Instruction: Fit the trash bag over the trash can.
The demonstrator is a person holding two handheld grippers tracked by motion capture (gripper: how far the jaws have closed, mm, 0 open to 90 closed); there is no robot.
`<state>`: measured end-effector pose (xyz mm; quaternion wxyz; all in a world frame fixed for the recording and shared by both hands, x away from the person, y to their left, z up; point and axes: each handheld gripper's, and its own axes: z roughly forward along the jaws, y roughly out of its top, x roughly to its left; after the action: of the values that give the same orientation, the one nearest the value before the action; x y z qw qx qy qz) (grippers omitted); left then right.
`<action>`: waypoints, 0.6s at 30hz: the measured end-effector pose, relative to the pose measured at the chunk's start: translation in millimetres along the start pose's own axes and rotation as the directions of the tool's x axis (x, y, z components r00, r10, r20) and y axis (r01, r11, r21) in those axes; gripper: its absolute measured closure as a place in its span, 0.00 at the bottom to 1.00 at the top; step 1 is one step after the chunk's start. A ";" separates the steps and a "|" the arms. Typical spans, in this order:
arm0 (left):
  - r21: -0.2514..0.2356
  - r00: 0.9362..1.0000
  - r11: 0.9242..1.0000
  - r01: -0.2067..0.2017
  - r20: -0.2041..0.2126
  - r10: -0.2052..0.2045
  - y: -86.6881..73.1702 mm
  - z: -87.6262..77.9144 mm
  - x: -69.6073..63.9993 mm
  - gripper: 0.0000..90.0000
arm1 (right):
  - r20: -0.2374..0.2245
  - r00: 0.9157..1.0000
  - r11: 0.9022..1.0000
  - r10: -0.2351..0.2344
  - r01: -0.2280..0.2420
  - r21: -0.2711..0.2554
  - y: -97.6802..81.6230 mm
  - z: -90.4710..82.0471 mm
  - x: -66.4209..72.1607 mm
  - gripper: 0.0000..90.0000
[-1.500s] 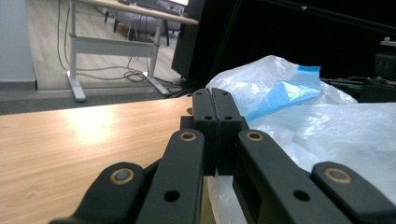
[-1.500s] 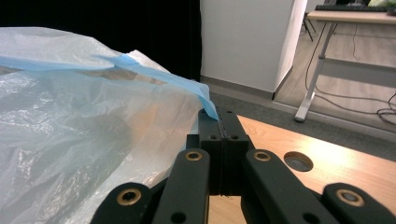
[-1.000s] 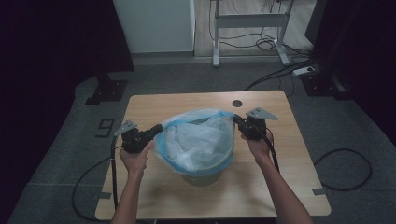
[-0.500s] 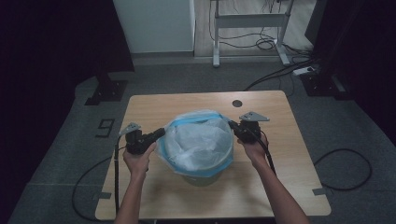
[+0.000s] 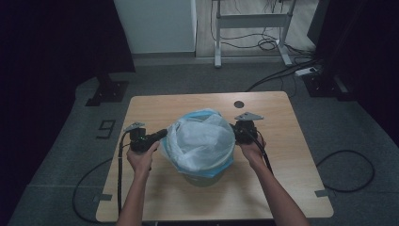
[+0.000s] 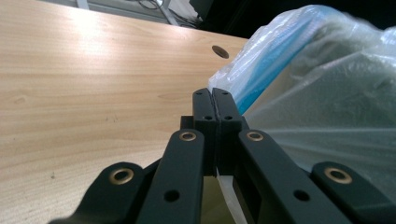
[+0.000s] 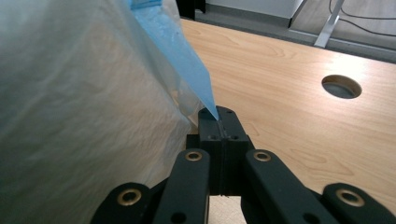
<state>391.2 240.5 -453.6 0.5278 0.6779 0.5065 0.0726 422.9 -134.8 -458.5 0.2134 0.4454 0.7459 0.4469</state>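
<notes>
Both grippers clamp the rim of the bag at the middle of the bench.

You hold the left gripper [image 5: 157, 135] at the left side of the translucent bag [image 5: 202, 141], with its jaws pressed together on a fold of the film; in the left gripper view a thin strip of plastic runs down between the jaws. You hold the right gripper [image 5: 236, 131] at the right side of the bag, jaws closed on the blue hem [image 7: 180, 51], which narrows to a point at the jaw tips in the right gripper view. The bag lines a round bin [image 5: 203, 179] that stands at the middle of the bench [image 5: 155, 202], nearer the front edge. A round cable hole [image 5: 239, 104] lies toward the far right corner.
</notes>
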 end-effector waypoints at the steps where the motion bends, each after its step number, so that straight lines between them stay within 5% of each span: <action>1: 0.009 1.000 1.000 0.002 -0.001 -0.002 -1.1 0.7 0.2 1.00 | -0.004 1.000 1.000 0.001 -0.001 0.013 -0.9 0.9 0.1 0.99; 4: 0.026 1.000 1.000 0.007 -0.008 -0.007 -5.1 1.0 2.6 1.00 | 0.004 1.000 0.999 0.003 -0.003 0.044 -4.6 3.0 -1.6 0.99; 18: 0.006 1.000 1.000 0.019 0.022 -0.019 -21.5 -5.7 8.2 1.00 | -0.019 0.998 0.998 0.060 -0.059 0.032 -31.4 -4.6 -18.8 0.99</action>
<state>378.4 249.0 -471.7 0.5321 0.6754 0.5071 0.0586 414.3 -159.4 -484.5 0.1855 0.4664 0.7412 0.4457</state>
